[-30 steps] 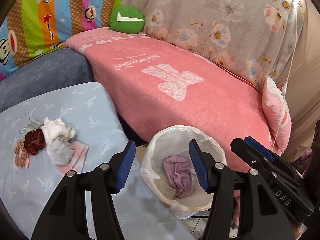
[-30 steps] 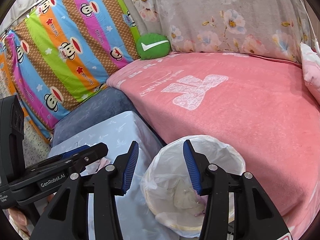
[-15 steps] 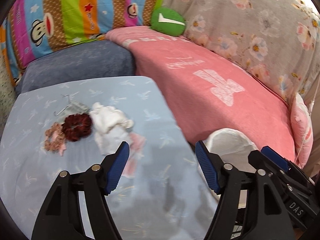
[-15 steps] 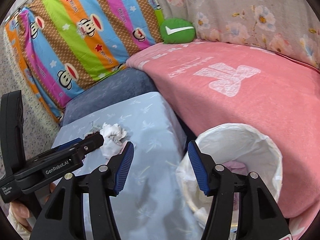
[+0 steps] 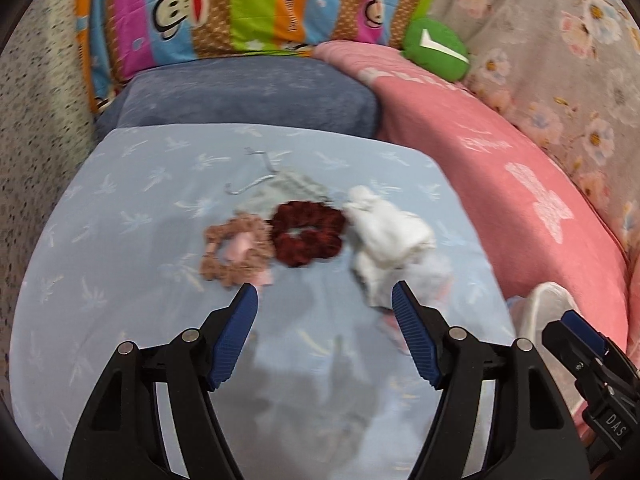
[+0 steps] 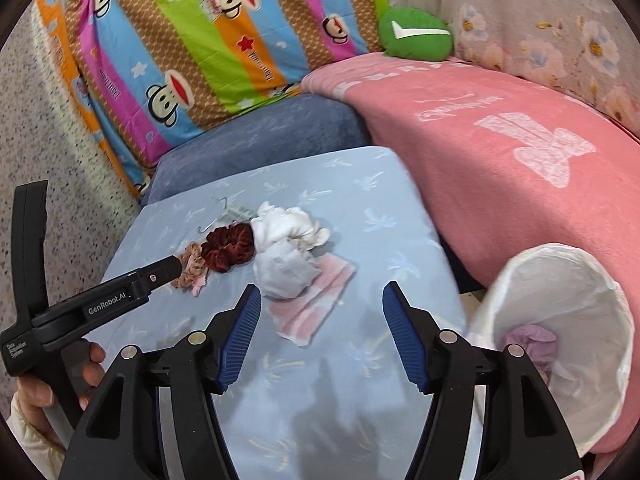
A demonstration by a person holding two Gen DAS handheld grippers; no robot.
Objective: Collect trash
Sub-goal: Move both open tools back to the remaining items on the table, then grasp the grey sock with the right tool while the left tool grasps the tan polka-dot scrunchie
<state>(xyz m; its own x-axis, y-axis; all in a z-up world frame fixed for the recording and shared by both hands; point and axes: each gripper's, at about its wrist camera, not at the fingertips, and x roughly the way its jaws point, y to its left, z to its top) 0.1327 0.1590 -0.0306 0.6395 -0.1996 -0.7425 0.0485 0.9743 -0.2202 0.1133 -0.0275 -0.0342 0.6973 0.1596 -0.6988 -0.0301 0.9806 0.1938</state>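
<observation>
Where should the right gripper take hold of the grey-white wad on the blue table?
Probably the wad's bulging middle, from above on the near side. It sits humped on the pink tissue, so pads can straddle it. The far side is crowded by the white wad and the red scrunchie. The right gripper is empty, its jaws opening.

Both tongs (image 5: 324, 294) (image 6: 322, 294) empty, right opening

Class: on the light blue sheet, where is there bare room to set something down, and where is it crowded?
Free: the near strip of the light blue sheet between the pile and the grippers, and its left part. Crowded: the middle, where the pink scrunchie, dark red scrunchie and white crumpled tissues cluster.
</observation>
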